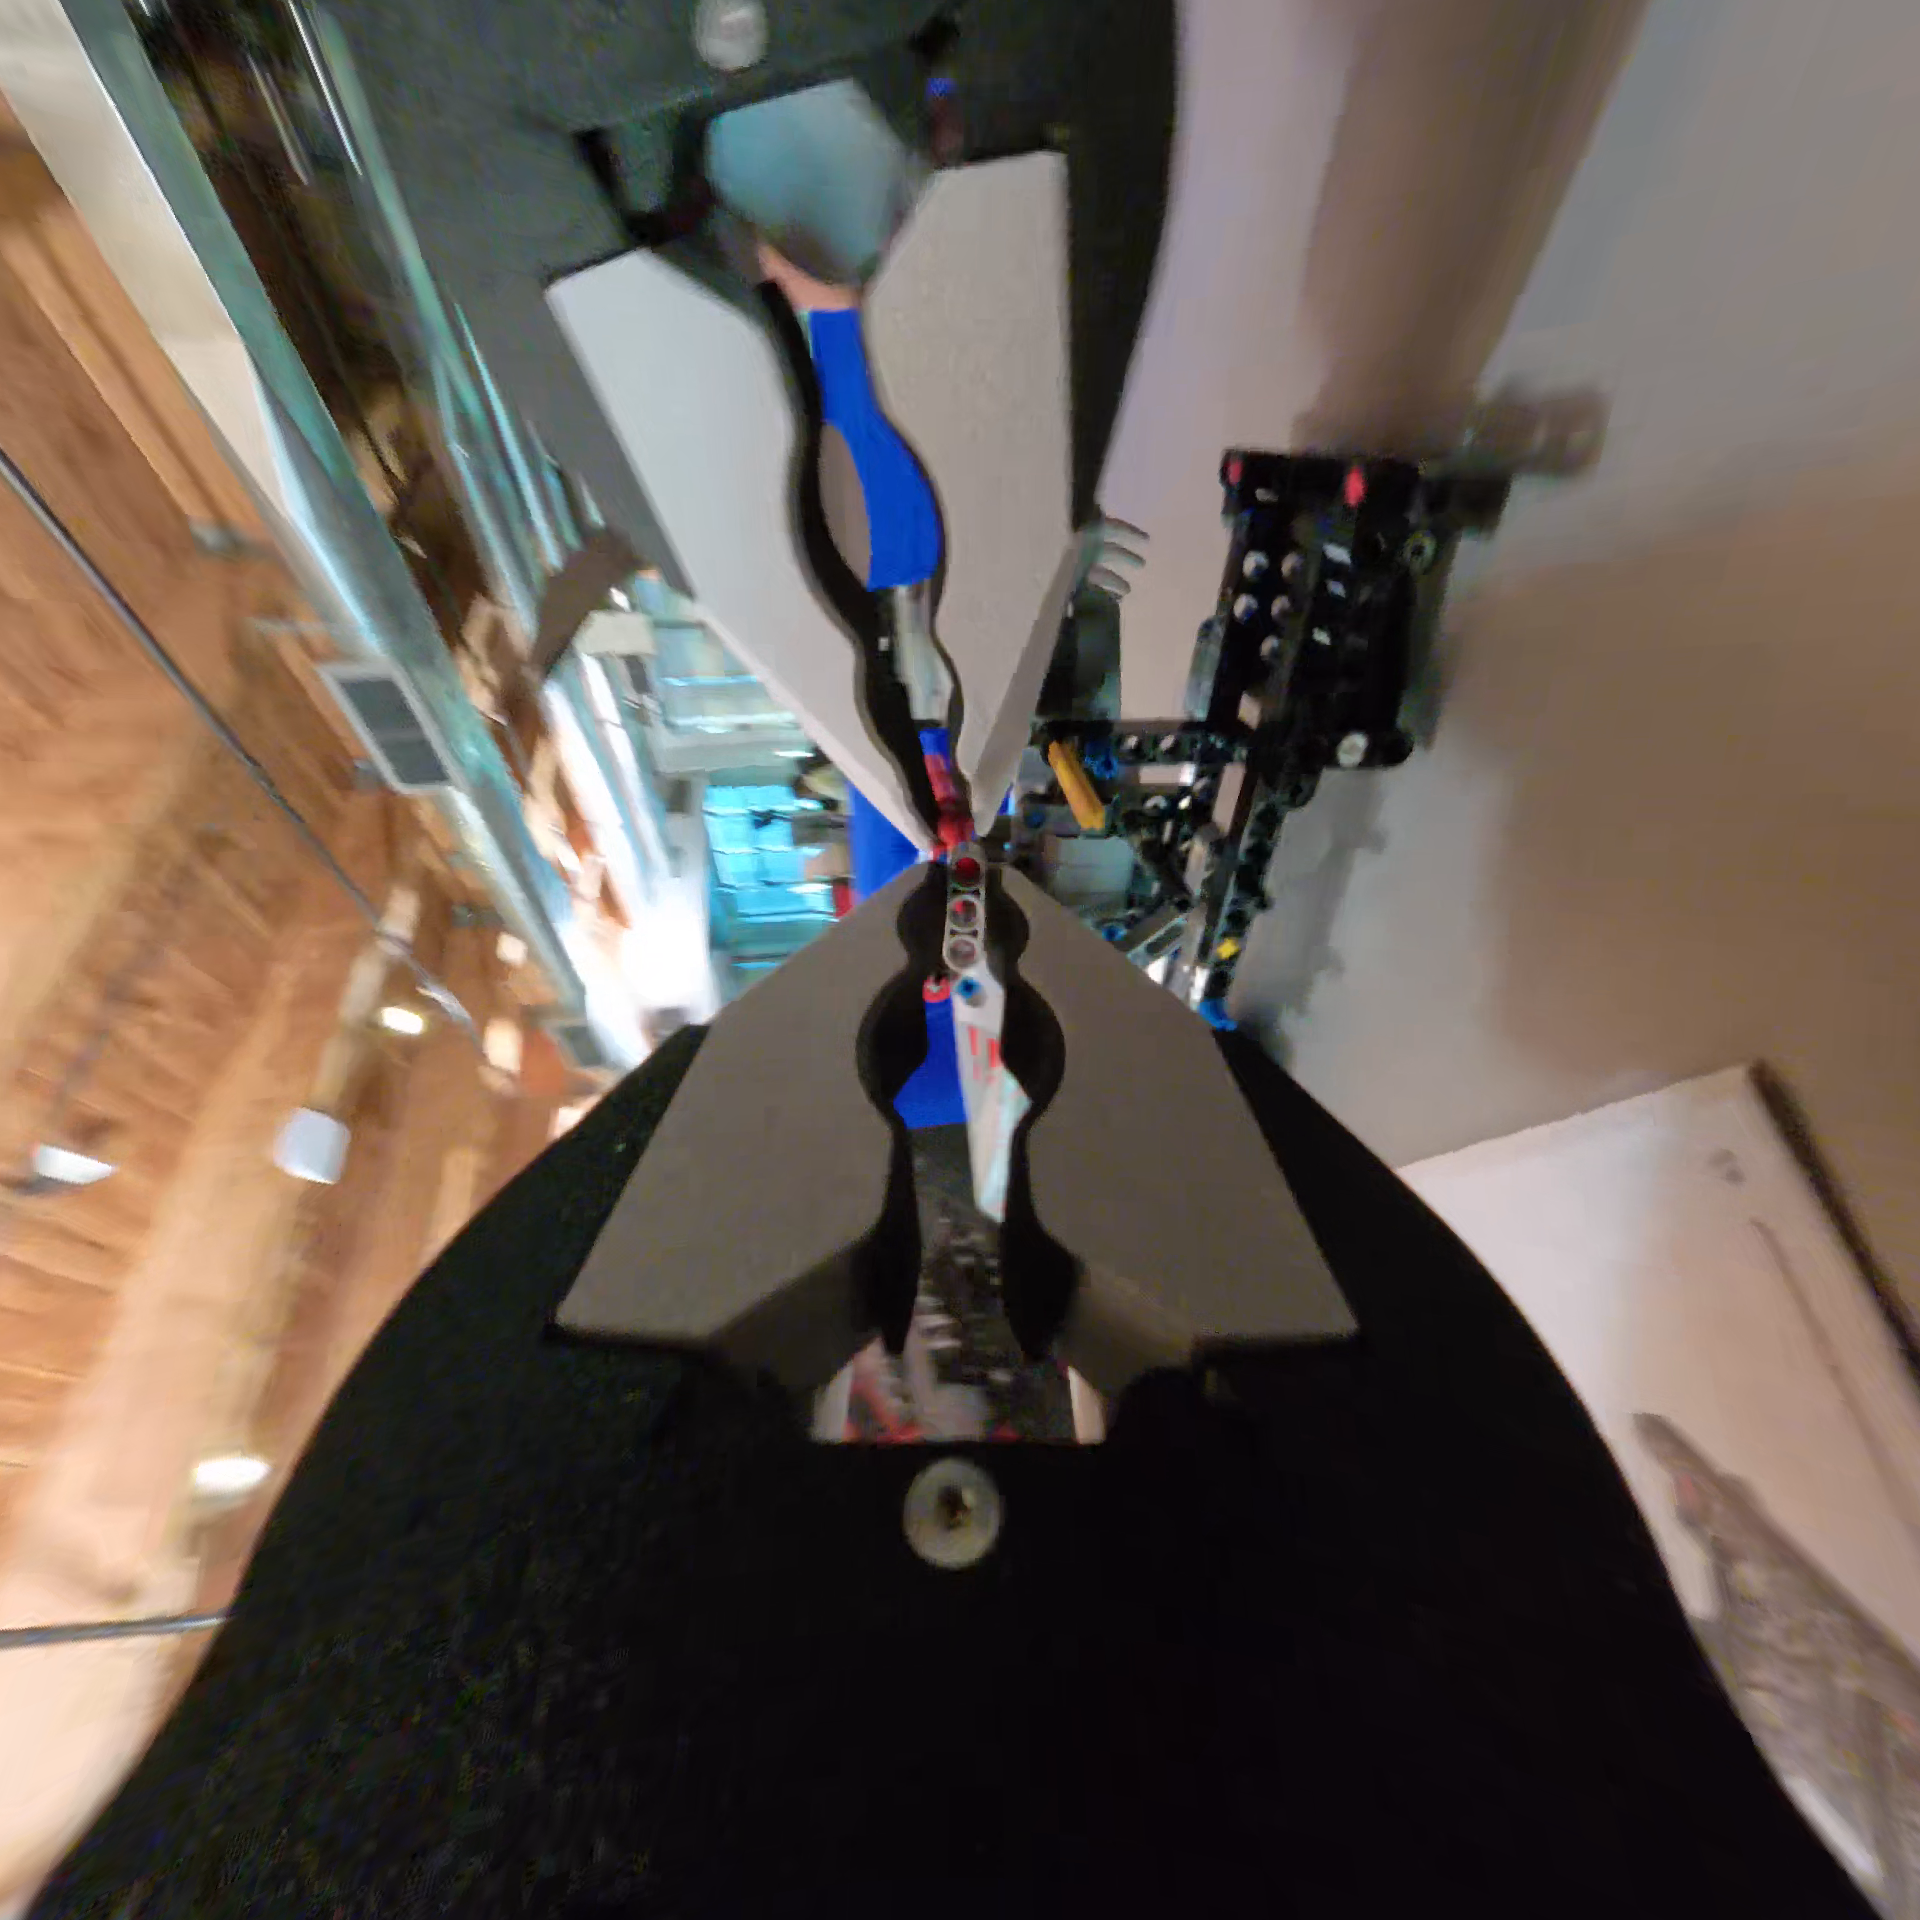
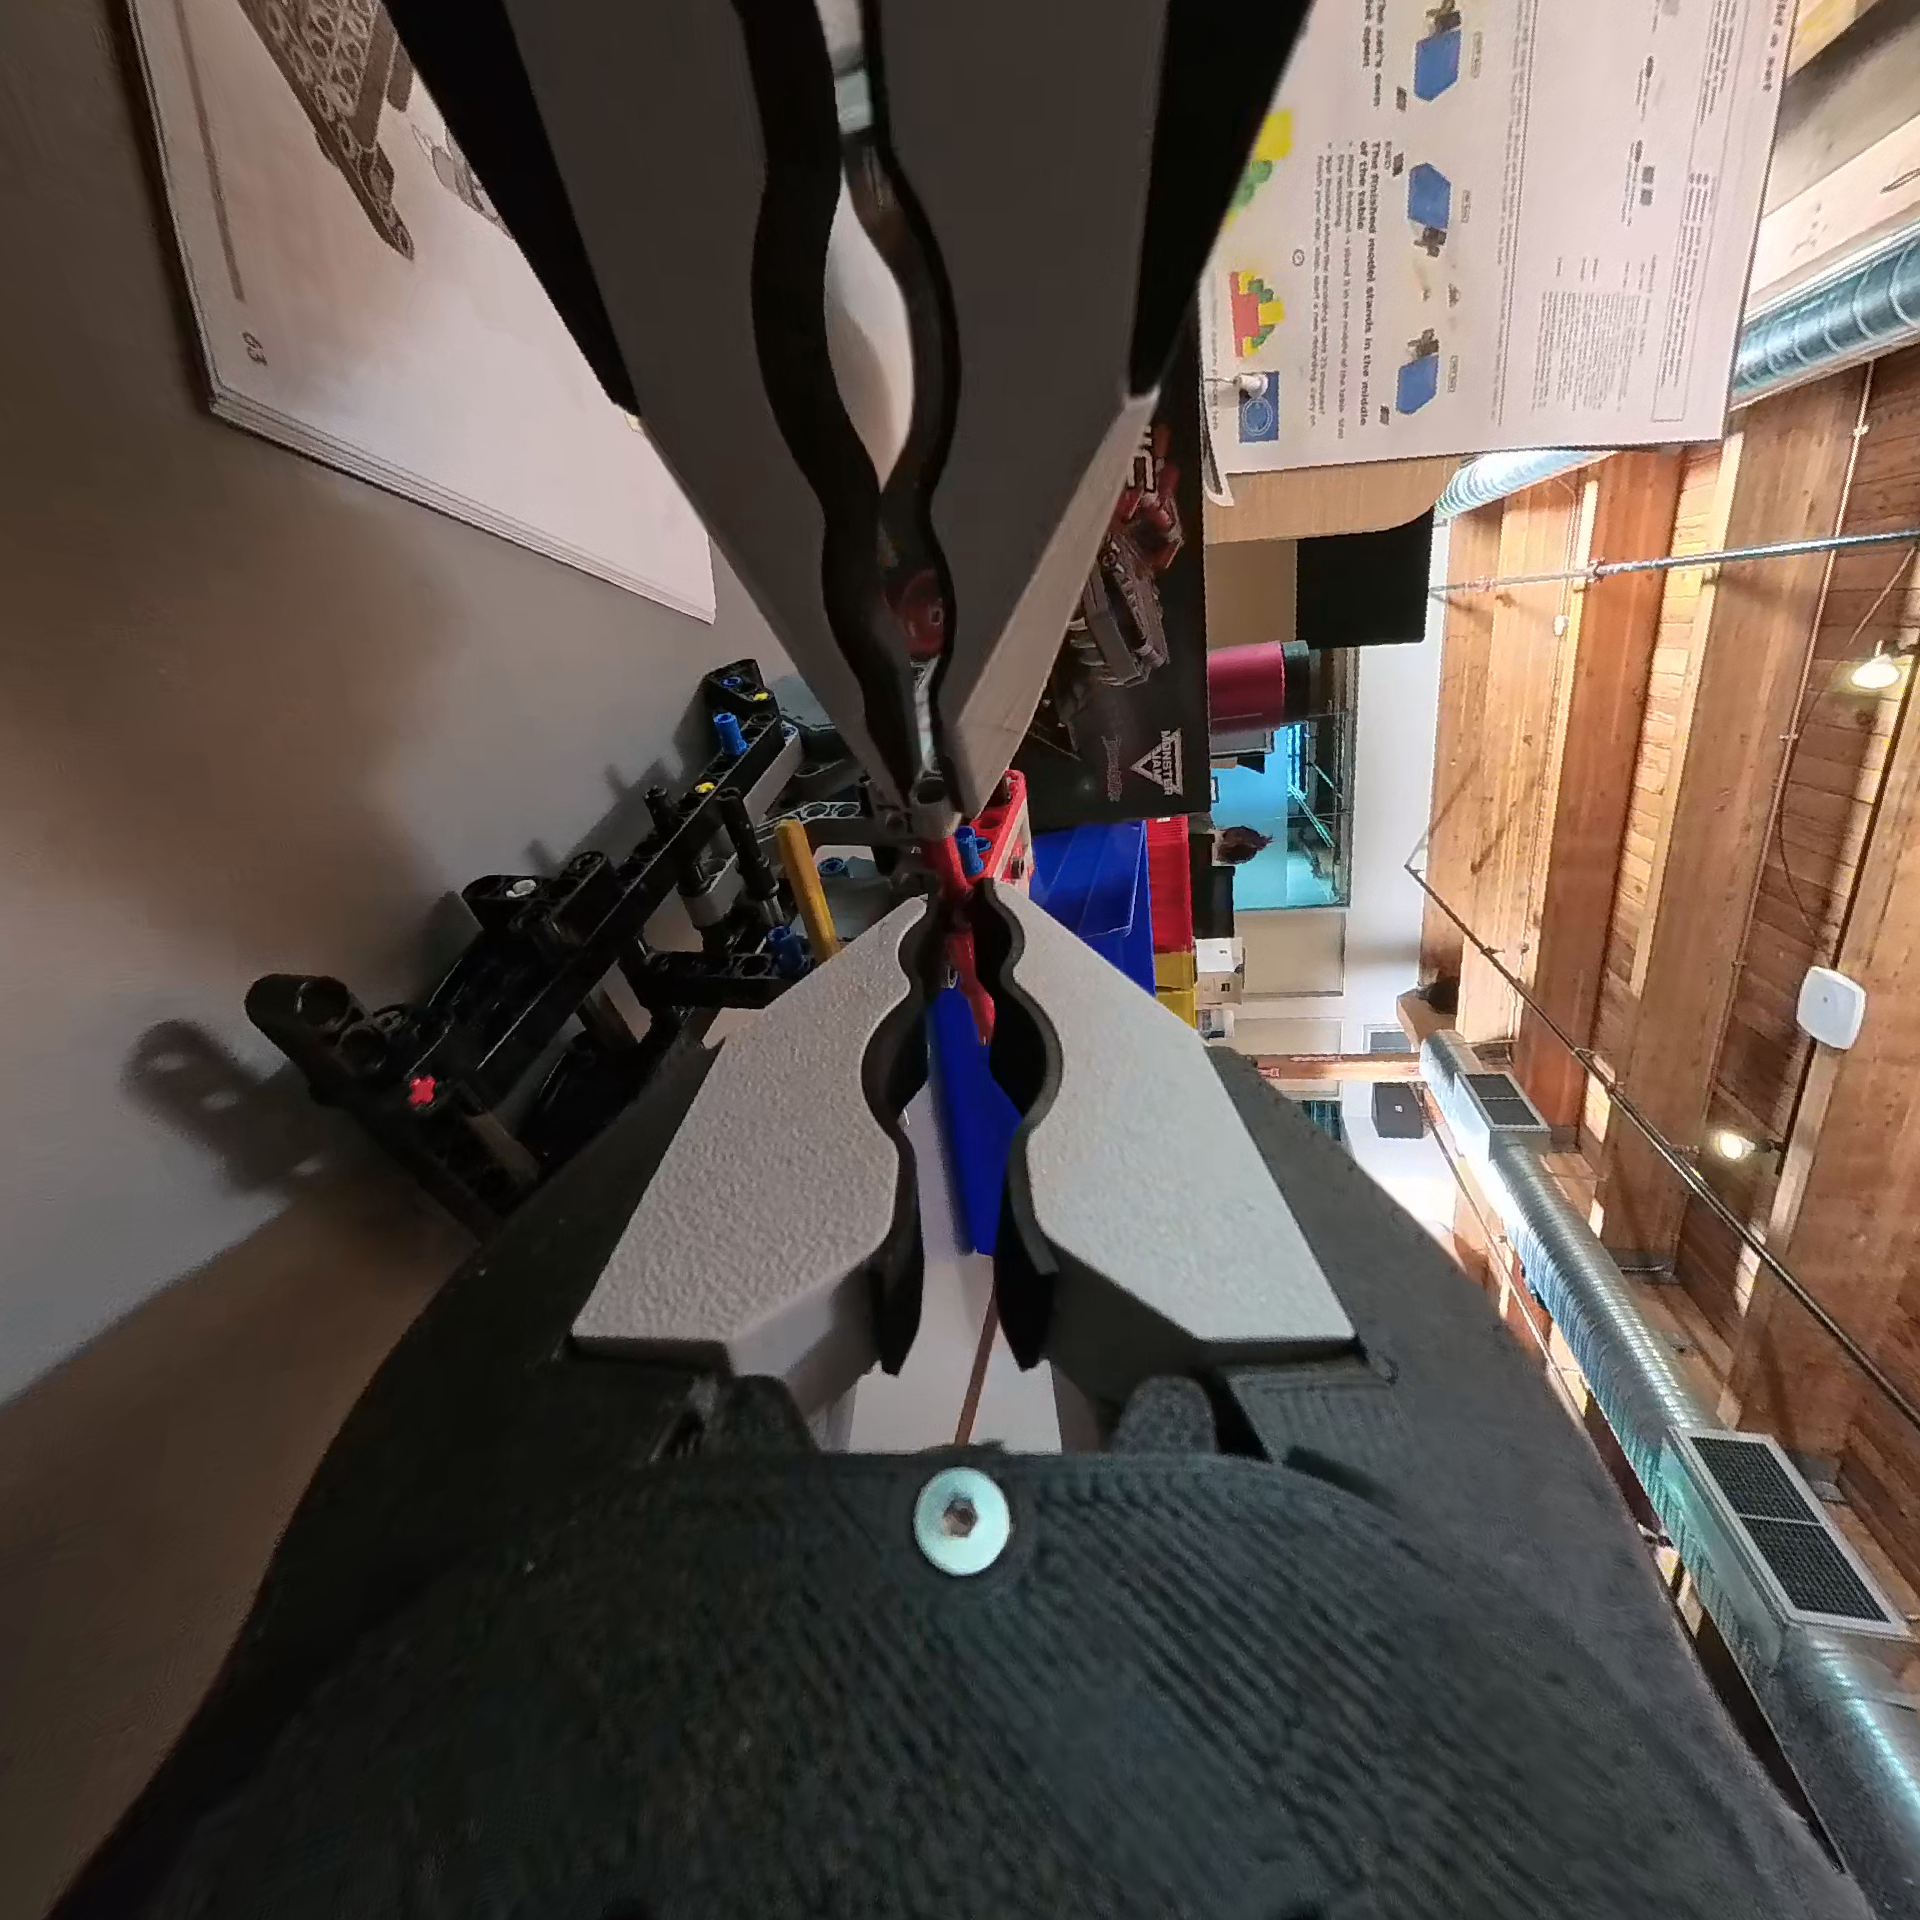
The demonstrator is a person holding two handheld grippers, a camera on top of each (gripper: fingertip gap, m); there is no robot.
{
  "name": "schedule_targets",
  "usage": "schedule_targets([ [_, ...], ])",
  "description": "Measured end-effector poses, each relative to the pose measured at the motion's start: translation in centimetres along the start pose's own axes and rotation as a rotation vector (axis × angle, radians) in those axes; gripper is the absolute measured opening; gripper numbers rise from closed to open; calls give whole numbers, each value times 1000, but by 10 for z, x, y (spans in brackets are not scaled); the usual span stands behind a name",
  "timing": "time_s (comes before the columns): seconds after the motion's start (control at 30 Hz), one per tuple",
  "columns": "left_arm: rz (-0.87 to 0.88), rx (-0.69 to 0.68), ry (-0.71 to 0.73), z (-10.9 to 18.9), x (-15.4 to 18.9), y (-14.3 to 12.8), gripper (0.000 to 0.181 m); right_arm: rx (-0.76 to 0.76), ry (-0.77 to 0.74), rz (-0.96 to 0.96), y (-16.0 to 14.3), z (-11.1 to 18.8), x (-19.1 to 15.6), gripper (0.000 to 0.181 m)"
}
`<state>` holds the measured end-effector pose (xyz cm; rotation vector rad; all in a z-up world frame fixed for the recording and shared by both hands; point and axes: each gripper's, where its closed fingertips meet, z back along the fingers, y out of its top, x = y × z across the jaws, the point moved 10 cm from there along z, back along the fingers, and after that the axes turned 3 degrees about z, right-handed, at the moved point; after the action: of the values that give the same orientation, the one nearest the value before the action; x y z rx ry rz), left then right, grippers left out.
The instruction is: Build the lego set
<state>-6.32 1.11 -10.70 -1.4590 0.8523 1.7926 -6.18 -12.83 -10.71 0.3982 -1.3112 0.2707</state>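
My left gripper (image 1: pixel 966 875) is shut on a grey holed beam (image 1: pixel 964 914) with a white panel (image 1: pixel 989 1081) fixed to it. My right gripper (image 2: pixel 956 899) is shut on a small red axle piece (image 2: pixel 964 951). The two grippers meet tip to tip above the table, and the red piece (image 1: pixel 951 805) touches the end of the grey beam (image 2: pixel 930 798). The right gripper (image 1: pixel 958 823) enters the left wrist view from the top. The left gripper (image 2: pixel 928 808) enters the right wrist view from the top. The black lego chassis (image 1: pixel 1309 623) stands on the table beside them, and it also shows in the right wrist view (image 2: pixel 540 966).
An open instruction booklet (image 2: pixel 416 312) lies on the grey table (image 2: pixel 260 727) and also shows in the left wrist view (image 1: pixel 1662 1351). The dark lego box (image 2: pixel 1132 644), blue bins (image 2: pixel 1101 894) and a printed poster (image 2: pixel 1507 208) stand behind. A yellow axle (image 2: pixel 805 883) sticks out of the chassis. Both grippers' tips are close together, under 4 cm apart.
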Motion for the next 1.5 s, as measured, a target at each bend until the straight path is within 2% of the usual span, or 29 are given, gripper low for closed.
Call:
schedule_targets([
  [0.07,165,16,-66,0,-6,-2,4,2,2,-3,0,0,0,3],
  [0.13,241,38,-97,0,-8,-5,4,8,5,-21,0,0,0,3],
  [0.17,203,42,-87,0,-8,-5,4,7,6,-21,0,0,0,3],
  [0.27,-54,24,4,0,0,-2,4,6,7,-25,0,0,0,3],
  [0.43,-195,16,45,0,3,-3,4,8,10,-41,-1,0,0,2],
  [0.5,-147,6,49,-1,4,-3,4,8,14,-54,-1,-1,1,2],
  [0.6,155,18,-37,-2,-3,-4,4,7,14,-58,-1,-1,1,2],
  [0.67,227,46,-61,-2,-4,-7,4,12,15,-72,-2,0,1,2],
  [0.7,213,56,-52,-3,-3,-9,4,12,14,-74,-2,-1,1,2],
  [0.8,-116,44,76,-4,6,-8,4,15,11,-78,-2,-1,1,2],
  [0.87,-213,34,117,-5,11,-8,4,12,12,-73,-3,-1,1,1],
  [0.97,-177,54,96,-7,8,-11,4,14,11,-74,-4,-1,1,2],
  [1.07,27,41,47,-7,3,-11,4,29,8,-76,-1,-2,0,3],
  [1.17,-131,46,104,-10,5,-11,4,39,-33,-71,-2,0,0,3],
  [1.27,-187,26,171,-18,7,-11,5,41,-13,-86,-7,-1,3,4],
  [1.37,-152,28,173,-21,8,-9,6,61,-20,-67,-9,-3,2,5],
  [1.43,-80,47,143,-22,5,-9,12,85,-6,-97,-13,0,5,14],
  [1.5,10,74,108,-23,1,-10,19,139,23,-186,-18,8,13,31],
])
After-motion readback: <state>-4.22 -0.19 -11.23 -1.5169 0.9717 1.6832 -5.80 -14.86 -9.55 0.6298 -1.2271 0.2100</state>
